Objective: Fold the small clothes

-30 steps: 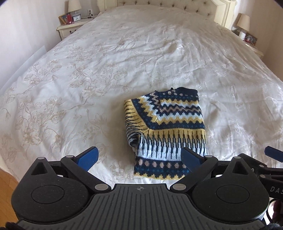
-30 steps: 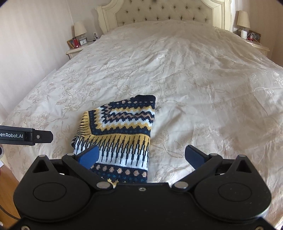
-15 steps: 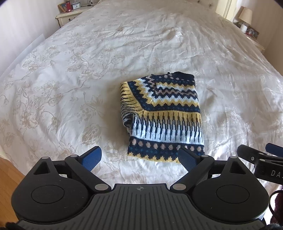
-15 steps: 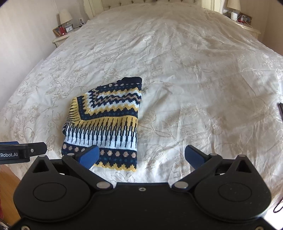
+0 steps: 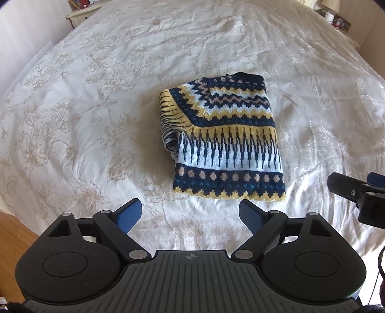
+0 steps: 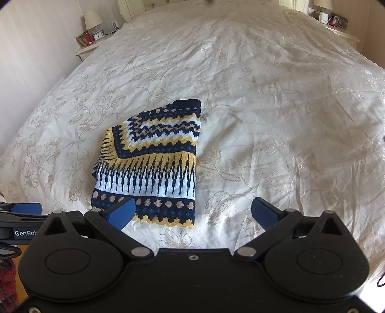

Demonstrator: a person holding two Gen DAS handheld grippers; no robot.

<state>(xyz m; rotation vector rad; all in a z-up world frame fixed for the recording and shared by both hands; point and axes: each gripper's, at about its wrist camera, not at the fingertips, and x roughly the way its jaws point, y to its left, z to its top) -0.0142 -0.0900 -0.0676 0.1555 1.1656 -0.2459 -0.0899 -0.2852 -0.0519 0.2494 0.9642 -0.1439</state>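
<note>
Knit sweater [image 5: 223,142]: folded, navy/yellow/white, lies flat mid-frame on bedspread [image 5: 96,108].
L gripper [image 5: 190,214]: jaws closing, nothing btwn them, just below sweater hem.
R gripper [image 6: 192,211]: jaws wide, empty; left pad overlaps sweater's lower corner in view.
Surroundings: nightstand [image 6: 87,49] w/ lamp [image 6: 92,18] upper left.

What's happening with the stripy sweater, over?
Left tongs closing, nothing between them. Right tongs open, empty. Sweater lies folded on the bedspread, untouched. Nothing in the way, over.
</note>
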